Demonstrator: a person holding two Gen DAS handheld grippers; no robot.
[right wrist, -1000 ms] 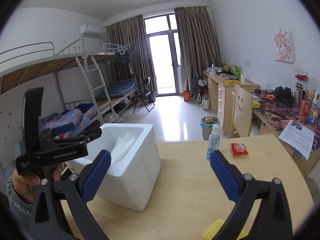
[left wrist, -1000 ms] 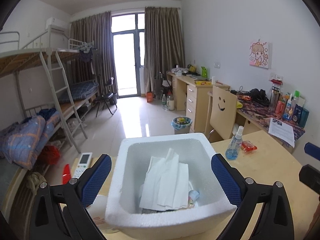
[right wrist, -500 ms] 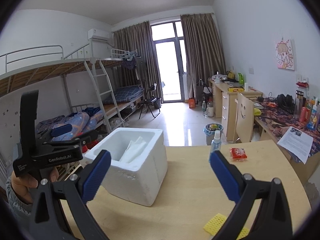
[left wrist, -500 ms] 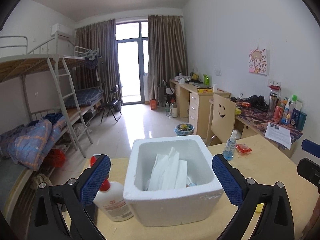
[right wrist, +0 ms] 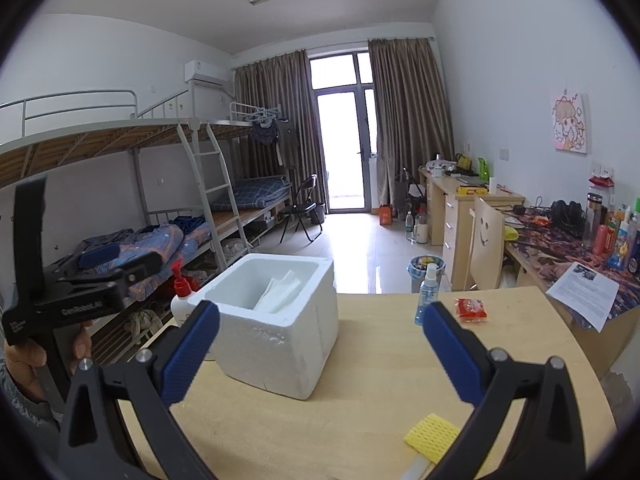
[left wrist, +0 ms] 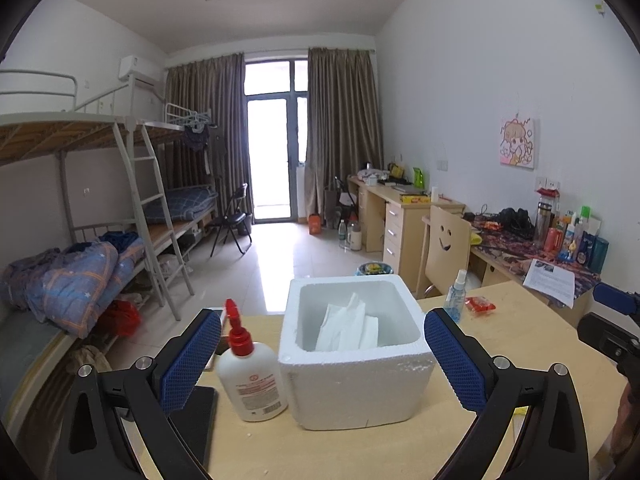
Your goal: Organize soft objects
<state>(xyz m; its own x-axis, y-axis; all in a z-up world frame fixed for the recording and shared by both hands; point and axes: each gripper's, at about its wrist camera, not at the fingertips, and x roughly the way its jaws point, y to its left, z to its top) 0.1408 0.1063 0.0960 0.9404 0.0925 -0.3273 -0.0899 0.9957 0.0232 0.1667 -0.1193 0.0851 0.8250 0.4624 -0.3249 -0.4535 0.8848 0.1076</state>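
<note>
Foam box (left wrist: pixel 352 364) of white polystyrene stands open-topped on the pale wooden worktop (right wrist: pixel 380 392), and white tissue paper (left wrist: pixel 348 330) lies loosely folded inside it, leaning toward the far wall of the box. Just beside the box, on its left in the left wrist view, a white bottle with a red pump top (left wrist: pixel 250 376) stands upright; whether the two touch cannot be told. The left claw (left wrist: pixel 320 360) is spread wide and empty, its blue pads on either side of the box and bottle in that view, apart from both. The right claw (right wrist: pixel 320 354) is likewise wide open and holds nothing, aimed over bare worktop to the right of the box. A yellow mesh sponge (right wrist: pixel 432 436) lies flat on the worktop near the right claw's right finger. Farther back, near the far edge, a small blue spray bottle (right wrist: pixel 426 294) stands upright with a red packet (right wrist: pixel 472 309) lying near it. A person's hand (right wrist: pixel 28 360) grips the handle of the left device at the left edge of the right wrist view.
</note>
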